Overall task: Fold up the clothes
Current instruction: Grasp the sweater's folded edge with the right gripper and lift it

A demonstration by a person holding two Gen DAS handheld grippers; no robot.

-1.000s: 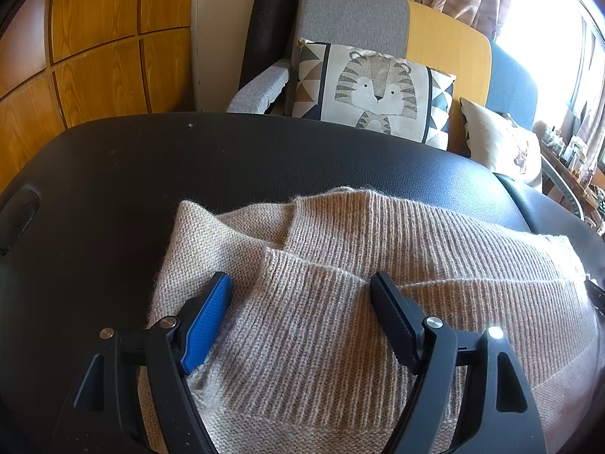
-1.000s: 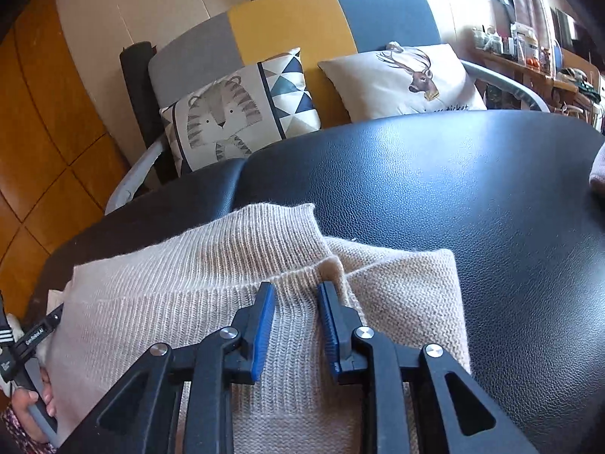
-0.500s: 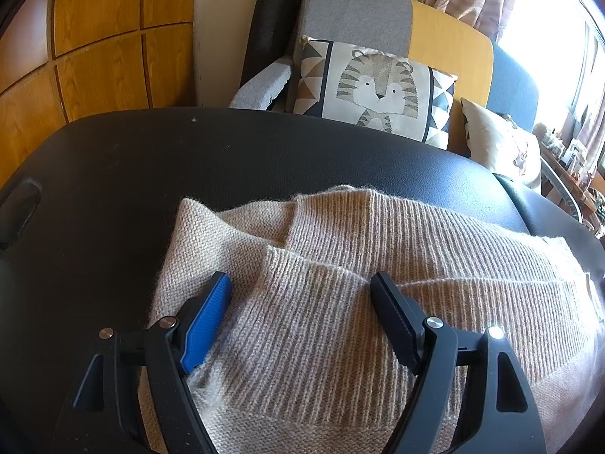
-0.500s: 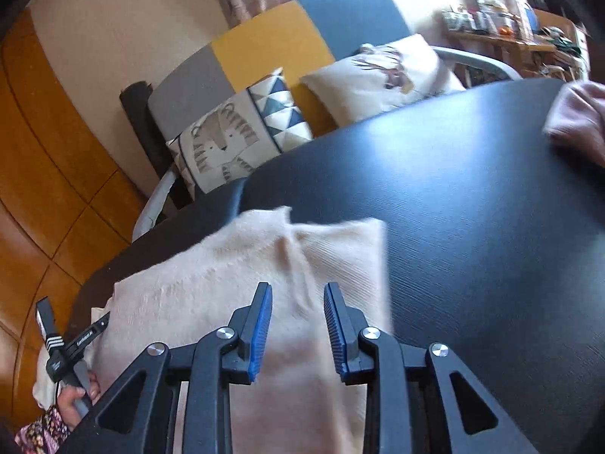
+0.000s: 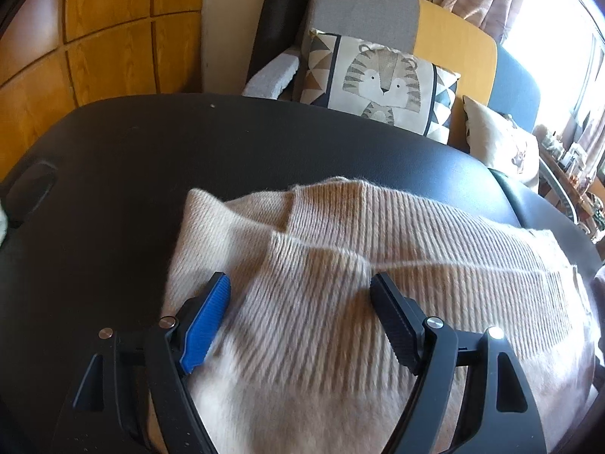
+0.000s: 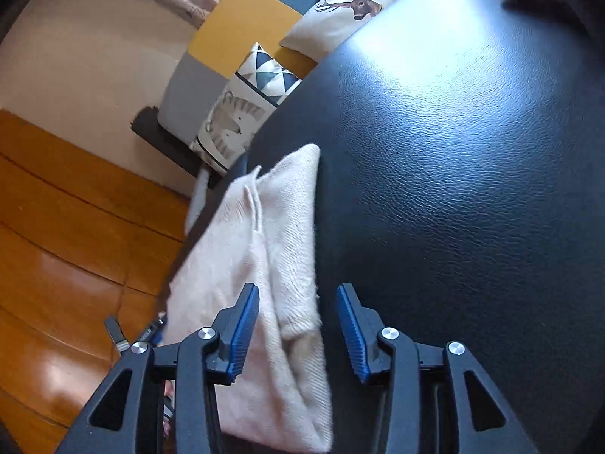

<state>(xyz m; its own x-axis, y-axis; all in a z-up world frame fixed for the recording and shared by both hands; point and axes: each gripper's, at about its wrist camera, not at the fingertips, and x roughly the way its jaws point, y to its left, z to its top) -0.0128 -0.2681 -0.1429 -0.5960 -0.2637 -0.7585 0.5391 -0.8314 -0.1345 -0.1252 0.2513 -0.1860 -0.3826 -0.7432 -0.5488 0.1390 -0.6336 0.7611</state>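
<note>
On the black table (image 6: 472, 151), the right claw (image 6: 298, 325) has just been opening, its pads off the folded sweater (image 6: 264, 249). Beside it, the left claw (image 5: 298, 314) gapes wide, empty; this fold looks finished.

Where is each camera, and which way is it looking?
Left wrist: sits on the left gripper, looking down along its open fingers at the beige sweater on the black table.
Right wrist: sits on the right gripper, rolled sideways, jaws just opening over the sweater's edge; the other gripper peeks in at lower left.
Both show the sweater, table and tiger cushion.
</note>
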